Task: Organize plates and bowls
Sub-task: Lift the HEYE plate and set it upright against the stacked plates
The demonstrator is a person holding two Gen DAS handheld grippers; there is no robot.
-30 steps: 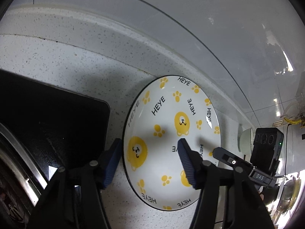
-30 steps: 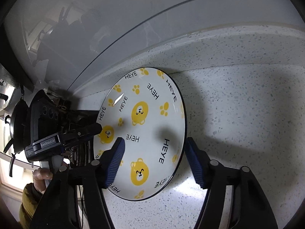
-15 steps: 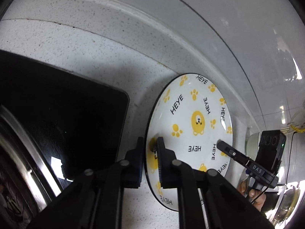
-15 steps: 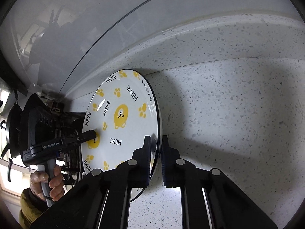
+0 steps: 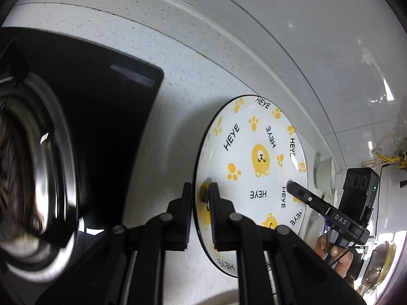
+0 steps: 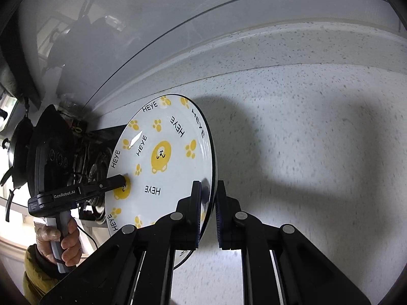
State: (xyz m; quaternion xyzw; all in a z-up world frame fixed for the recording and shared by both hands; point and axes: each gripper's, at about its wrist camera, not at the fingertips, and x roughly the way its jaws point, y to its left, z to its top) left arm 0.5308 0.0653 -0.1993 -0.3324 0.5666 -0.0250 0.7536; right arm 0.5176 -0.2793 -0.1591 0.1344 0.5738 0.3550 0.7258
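A white plate (image 5: 257, 162) with yellow bears, paw prints and "HEYE" lettering hangs just above the speckled counter, gripped from both sides. My left gripper (image 5: 199, 190) is shut on its left rim. My right gripper (image 6: 208, 190) is shut on the opposite rim of the same plate (image 6: 162, 160). Each wrist view also shows the other gripper: the right one (image 5: 292, 185) reaches the plate's far edge, and the left one (image 6: 122, 179) presses near a bear. A hand (image 6: 59, 244) holds the left gripper's handle.
A black cooktop (image 5: 101, 117) with a shiny steel pot (image 5: 38, 178) lies left of the plate. A glossy white backsplash (image 6: 178, 25) runs behind the counter (image 6: 318, 139). A pale bowl (image 5: 324, 175) stands beyond the plate, and pans hang at the left (image 6: 17, 157).
Both grippers went from wide open around the plate to shut on its opposite rims. The plate has since shifted sideways over the counter, and the pot has come into the left wrist view.
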